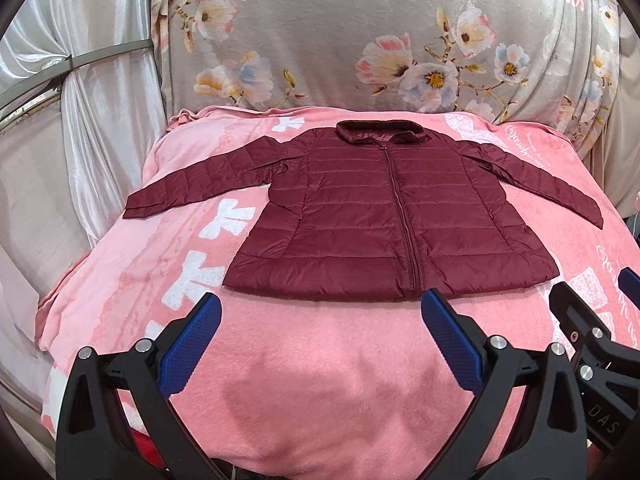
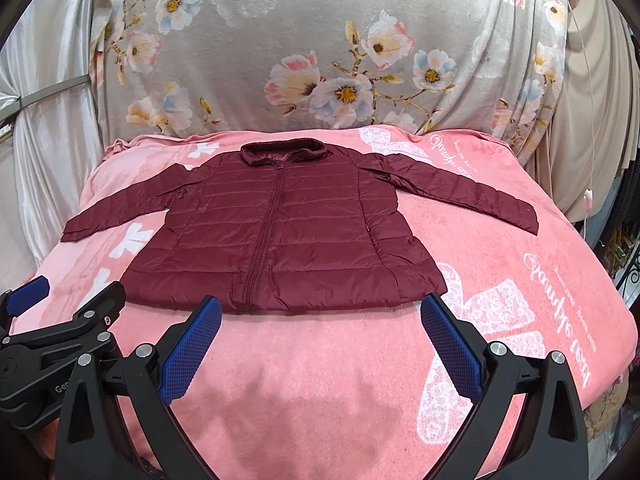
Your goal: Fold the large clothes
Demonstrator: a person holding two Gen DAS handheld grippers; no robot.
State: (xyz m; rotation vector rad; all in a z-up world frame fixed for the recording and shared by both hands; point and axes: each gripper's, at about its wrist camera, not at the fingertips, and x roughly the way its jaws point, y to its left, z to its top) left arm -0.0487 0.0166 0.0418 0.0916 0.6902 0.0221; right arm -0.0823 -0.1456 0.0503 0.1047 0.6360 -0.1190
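Note:
A dark red quilted jacket (image 1: 384, 216) lies flat on a pink blanket (image 1: 320, 380), zipped, collar at the far end, both sleeves spread out to the sides. It also shows in the right wrist view (image 2: 276, 236). My left gripper (image 1: 320, 308) is open and empty, hovering just in front of the jacket's hem. My right gripper (image 2: 320, 308) is open and empty, also in front of the hem, to the right of the left one. The right gripper shows in the left wrist view (image 1: 592, 304), and the left gripper in the right wrist view (image 2: 68, 296).
A grey floral cloth (image 1: 360, 40) drapes over the back behind the blanket. White satin curtains (image 1: 80, 120) hang at the left. Beige curtains (image 2: 592, 120) and a hanging white cord (image 2: 588, 196) are at the right. The blanket's edges drop off at both sides.

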